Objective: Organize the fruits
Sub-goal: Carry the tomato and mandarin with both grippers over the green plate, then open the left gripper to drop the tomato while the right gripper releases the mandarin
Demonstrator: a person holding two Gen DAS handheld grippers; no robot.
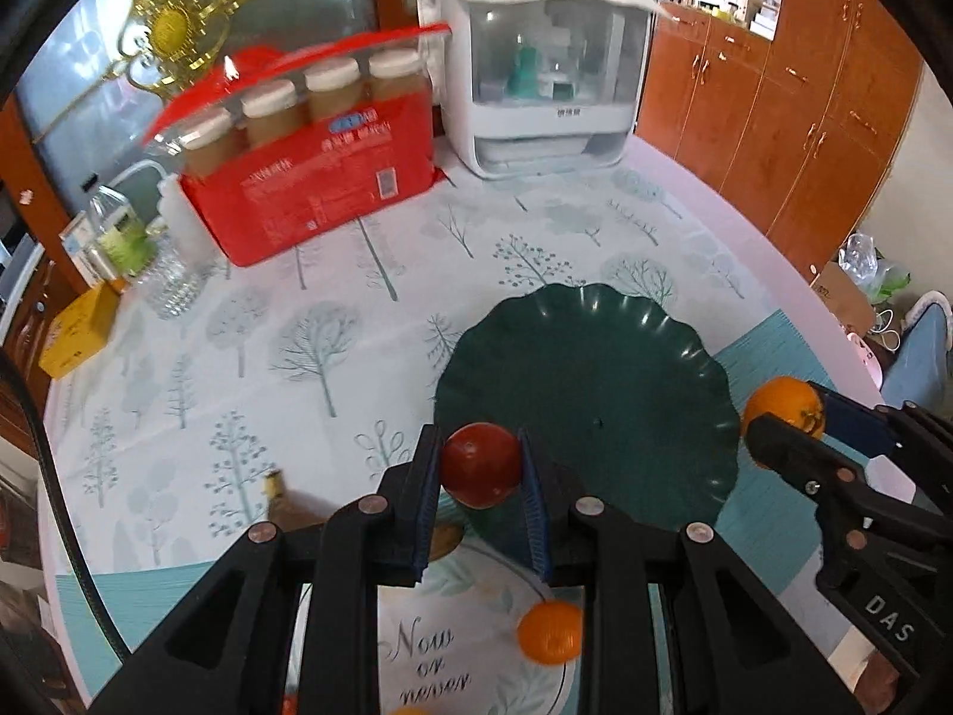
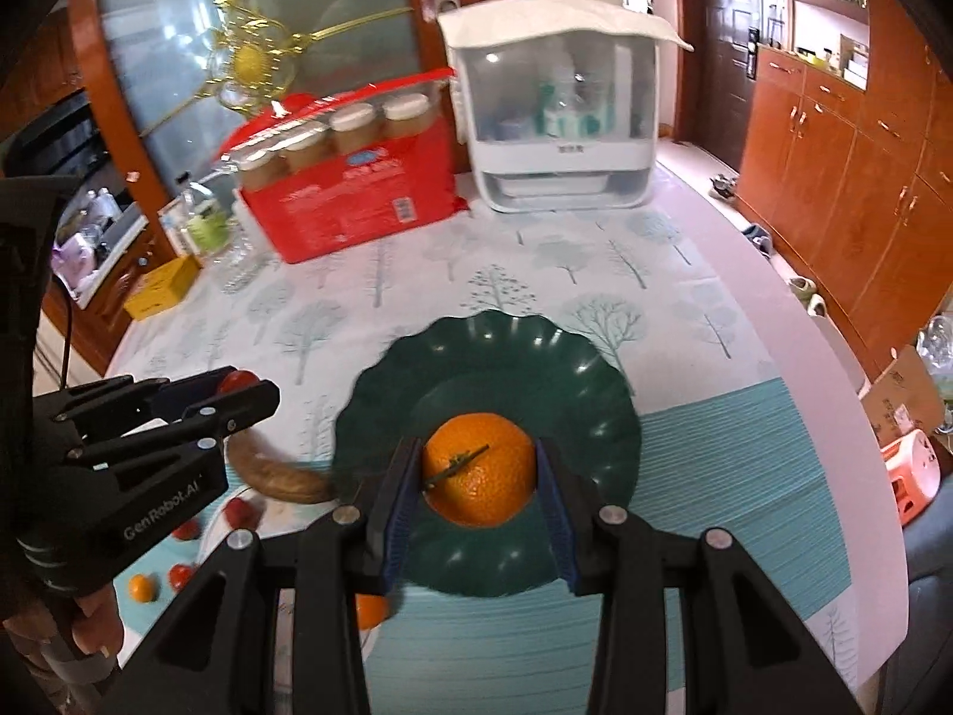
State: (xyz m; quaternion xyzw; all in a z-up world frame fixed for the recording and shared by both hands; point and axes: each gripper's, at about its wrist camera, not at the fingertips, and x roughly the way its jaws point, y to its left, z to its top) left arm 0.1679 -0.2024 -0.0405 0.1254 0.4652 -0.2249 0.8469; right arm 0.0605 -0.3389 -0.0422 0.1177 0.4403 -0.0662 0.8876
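While both loads hang above the desk, the left tool pinches a small, smooth, soft tomato across its middle beside the green plate; the right tool clasps a firm, pebbly orange at its widest over that plate, likely light.

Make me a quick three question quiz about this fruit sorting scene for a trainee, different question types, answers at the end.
1. True or false: the green plate already has fruit lying on it.
2. Multiple choice: the left gripper is shut on A) a banana, B) a red fruit, C) an orange.
3. Fill in: the right gripper holds an ____ above the plate.

Key:
1. False; the plate is bare, both fruits are in the grippers.
2. B.
3. orange.
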